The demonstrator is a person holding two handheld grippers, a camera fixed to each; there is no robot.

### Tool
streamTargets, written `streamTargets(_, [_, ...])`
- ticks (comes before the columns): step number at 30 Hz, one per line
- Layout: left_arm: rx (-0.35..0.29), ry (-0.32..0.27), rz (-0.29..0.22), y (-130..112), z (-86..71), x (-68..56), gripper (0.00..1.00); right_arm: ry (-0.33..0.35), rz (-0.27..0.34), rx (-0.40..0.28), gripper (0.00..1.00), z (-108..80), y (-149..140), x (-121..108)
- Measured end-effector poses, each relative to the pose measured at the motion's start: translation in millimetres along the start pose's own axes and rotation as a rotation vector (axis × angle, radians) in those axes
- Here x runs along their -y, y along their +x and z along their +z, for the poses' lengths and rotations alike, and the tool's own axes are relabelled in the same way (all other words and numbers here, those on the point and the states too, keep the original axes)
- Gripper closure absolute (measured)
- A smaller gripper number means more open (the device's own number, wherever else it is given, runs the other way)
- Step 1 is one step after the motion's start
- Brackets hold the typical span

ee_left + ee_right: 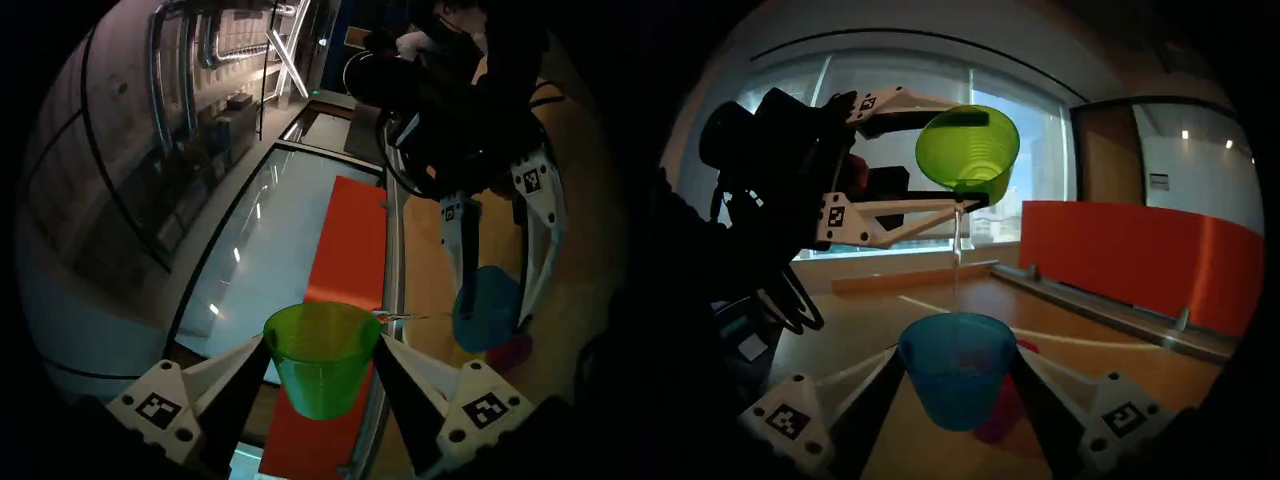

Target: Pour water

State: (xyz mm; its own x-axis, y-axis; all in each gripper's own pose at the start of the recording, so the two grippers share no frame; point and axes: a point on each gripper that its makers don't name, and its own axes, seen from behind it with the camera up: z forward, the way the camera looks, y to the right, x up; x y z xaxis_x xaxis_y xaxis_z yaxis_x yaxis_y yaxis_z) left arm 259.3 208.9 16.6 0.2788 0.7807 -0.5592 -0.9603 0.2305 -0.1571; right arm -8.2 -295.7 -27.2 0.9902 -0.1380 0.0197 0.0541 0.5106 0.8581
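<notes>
A translucent green cup (322, 368) is held between my left gripper's fingers, with the left gripper (320, 356) shut on it. In the right gripper view the green cup (970, 154) is tipped on its side, and a thin stream of water (957, 248) falls from its rim into the blue cup (957, 376). My right gripper (957, 376) is shut on that blue cup and holds it upright below the green one. The left gripper view shows the blue cup (485, 310) gripped by the right gripper (494, 308) at the right.
A pink cup (1004, 408) stands on the wooden table (1088, 360) just behind the blue cup. An orange partition (1144, 256) on a metal rail (1112, 308) runs along the table's far side. Large windows (880, 104) lie behind, and a person's dark sleeve (688, 264) is at left.
</notes>
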Motion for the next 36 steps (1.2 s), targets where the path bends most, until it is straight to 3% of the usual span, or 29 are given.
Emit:
streamTargets(6, [-0.004, 0.005, 0.023, 2.0, 0.1, 4.6, 0.14, -0.001, -0.001, 0.000, 0.10, -0.5, 0.4, 0.3])
streamTargets(36, [0.001, 0.031, 0.141, 3.4, 2.5, 1.8, 0.14, -0.009, -0.003, -0.006, 0.09, -1.8, 1.3, -1.3])
